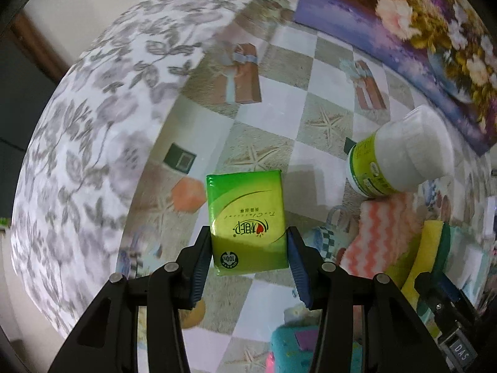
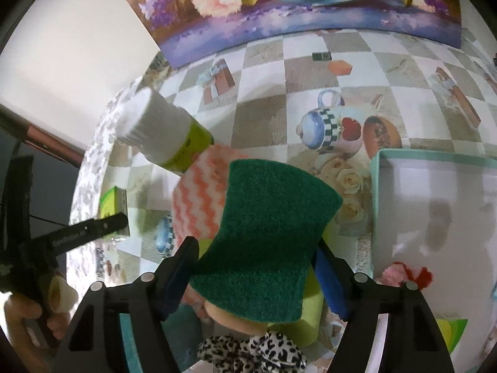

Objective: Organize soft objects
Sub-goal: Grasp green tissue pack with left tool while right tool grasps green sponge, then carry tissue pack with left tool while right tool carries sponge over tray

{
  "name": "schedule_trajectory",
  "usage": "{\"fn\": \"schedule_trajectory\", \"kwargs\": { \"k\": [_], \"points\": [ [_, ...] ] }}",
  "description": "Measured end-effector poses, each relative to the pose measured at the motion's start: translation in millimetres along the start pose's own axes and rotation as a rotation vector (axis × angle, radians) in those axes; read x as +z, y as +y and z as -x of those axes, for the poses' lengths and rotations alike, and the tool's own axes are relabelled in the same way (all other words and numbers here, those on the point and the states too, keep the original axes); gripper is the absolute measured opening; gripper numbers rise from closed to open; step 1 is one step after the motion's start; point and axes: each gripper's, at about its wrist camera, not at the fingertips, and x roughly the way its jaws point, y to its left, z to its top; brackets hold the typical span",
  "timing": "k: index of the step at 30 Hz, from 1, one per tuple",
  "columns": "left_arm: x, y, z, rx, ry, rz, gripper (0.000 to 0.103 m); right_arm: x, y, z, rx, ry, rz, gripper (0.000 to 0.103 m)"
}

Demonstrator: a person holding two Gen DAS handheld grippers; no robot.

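Left gripper [image 1: 248, 248]: jaws clenched on a green tissue pack [image 1: 247, 220], blue pads pressed against both long edges, the pack raised clear of the desk [image 1: 329, 62] and casting a shadow on the checked cloth. Right gripper [image 2: 257, 267]: jaws grasping a sponge [image 2: 267, 242], green scouring face turned upward, yellow foam showing beneath at the lower right; the sponge fills the gap between the pads.

Surroundings of the left gripper: a leaf-patterned white fabric mass [image 1: 87, 130] rises along the left side, close beside the pack. To the right, a white bottle with a green label [image 1: 400, 155] lies tilted, resting over a folded coral-and-white zigzag cloth [image 1: 382, 233]. The sponge and the right gripper appear just beyond that cloth at the right edge.

Surroundings of the right gripper: the zigzag cloth sits directly behind the sponge, partly hidden by it, with the bottle beyond on the left. A teal-rimmed box [image 2: 435, 205] with a pale interior stands to the right, near the sponge. A pink-and-red fuzzy item [image 2: 407, 275] lies at the box's lower edge. A black-and-white spotted fabric piece [image 2: 251, 352] sits below the jaws. A flower painting [image 2: 295, 9] stands against the wall at the desk's far edge. A hand [image 2: 28, 317] holding the left gripper shows at the lower left.
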Motion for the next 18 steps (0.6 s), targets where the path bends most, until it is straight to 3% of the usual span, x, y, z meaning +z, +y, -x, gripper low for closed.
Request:
{"fn": "schedule_trajectory", "kwargs": {
  "k": [9,18],
  "points": [
    [-40.9,10.1,61.4,-0.022,-0.123,0.068,0.049,2.9,0.9,56.2,0.037,-0.089,-0.016,0.076],
    [-74.8,-49.2,114.6,-0.074,-0.25,0.007,0.049,4.4,-25.1,115.9,-0.06,-0.191,-0.039,0.076]
  ]
}}
